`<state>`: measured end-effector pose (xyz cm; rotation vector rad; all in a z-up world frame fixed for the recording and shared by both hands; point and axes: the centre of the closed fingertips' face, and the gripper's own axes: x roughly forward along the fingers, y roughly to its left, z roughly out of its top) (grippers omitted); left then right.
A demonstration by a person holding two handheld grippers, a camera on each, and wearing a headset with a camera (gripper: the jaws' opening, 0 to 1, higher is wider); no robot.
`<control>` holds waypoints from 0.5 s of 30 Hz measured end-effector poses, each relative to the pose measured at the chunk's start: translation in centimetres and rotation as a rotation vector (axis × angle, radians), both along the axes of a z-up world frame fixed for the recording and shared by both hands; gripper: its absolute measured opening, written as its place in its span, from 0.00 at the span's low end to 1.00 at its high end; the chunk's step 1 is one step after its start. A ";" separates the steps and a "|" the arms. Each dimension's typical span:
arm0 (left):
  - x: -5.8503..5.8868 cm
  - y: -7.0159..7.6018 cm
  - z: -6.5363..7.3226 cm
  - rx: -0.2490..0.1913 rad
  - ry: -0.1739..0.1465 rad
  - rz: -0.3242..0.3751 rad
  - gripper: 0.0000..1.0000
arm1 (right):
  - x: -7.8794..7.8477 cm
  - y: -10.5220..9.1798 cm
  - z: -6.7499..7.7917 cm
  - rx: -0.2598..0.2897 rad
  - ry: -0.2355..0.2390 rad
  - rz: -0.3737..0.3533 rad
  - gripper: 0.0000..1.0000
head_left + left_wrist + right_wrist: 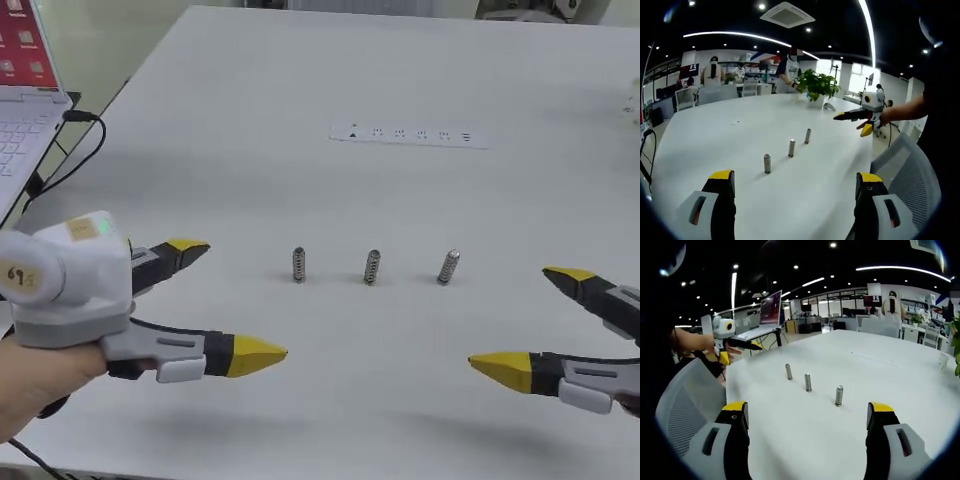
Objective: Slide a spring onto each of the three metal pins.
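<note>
Three pins point(372, 267), each seemingly sleeved by a spring point(299, 266), stand in the middle of the tabletop point(400, 80). The left gripper point(240, 298) and right gripper point(510, 317) flank them, jaws wide open and empty.

Left pin point(299, 265), middle pin point(372, 267) and right pin point(448, 267) were set in a row on the table point(400, 390). A power strip point(408, 135) was noted behind them, a laptop point(25, 90) far left.

bare tabletop point(380, 400) wide open around the row of pins point(372, 267), narrow gaps between them, power strip point(410, 135) well behind, laptop point(22, 105) way off left
</note>
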<state>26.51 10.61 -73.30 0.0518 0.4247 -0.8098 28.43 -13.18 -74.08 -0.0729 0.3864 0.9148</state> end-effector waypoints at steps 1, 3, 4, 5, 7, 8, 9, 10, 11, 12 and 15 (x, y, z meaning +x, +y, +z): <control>0.0 0.0 0.0 -0.002 0.003 0.005 0.98 | 0.0 -0.2 0.1 0.008 0.000 -0.011 0.99; 0.0 0.0 -0.2 0.001 0.007 0.009 0.98 | 0.1 -0.3 0.0 0.007 0.000 -0.020 0.99; 0.0 -0.1 -0.3 0.004 0.010 0.007 0.98 | 0.1 -0.4 -0.1 0.004 0.001 -0.022 0.99; 0.1 -0.2 -0.3 0.007 0.012 0.005 0.98 | 0.1 -0.4 -0.3 0.003 0.009 -0.020 0.99; 0.2 -0.4 -0.3 0.010 0.010 0.005 0.98 | -0.2 -0.4 -0.6 -0.010 0.017 -0.020 0.99; 0.2 -0.4 -0.2 0.008 0.008 0.007 0.98 | -0.4 -0.5 -0.4 -0.011 0.008 -0.019 0.99; 0.2 -0.4 -0.2 0.002 0.005 0.014 0.98 | -0.6 -0.7 -0.4 -0.010 0.006 -0.022 0.99; 0.2 -0.4 -0.1 -0.005 0.003 0.018 0.98 | -0.7 -0.8 -0.4 -0.008 0.005 -0.026 0.99; 0.1 -0.4 -0.2 -0.008 0.002 0.024 0.98 | -0.7 -1.0 -0.4 -0.005 0.008 -0.037 0.99; 0.0 -0.3 -0.4 -0.007 0.002 0.031 0.98 | -0.7 -1.1 -0.4 -0.005 0.009 -0.042 0.99; -0.3 0.1 -0.8 0.000 0.006 0.048 0.98 | -0.4 -1.7 -0.5 -0.005 0.008 -0.088 0.99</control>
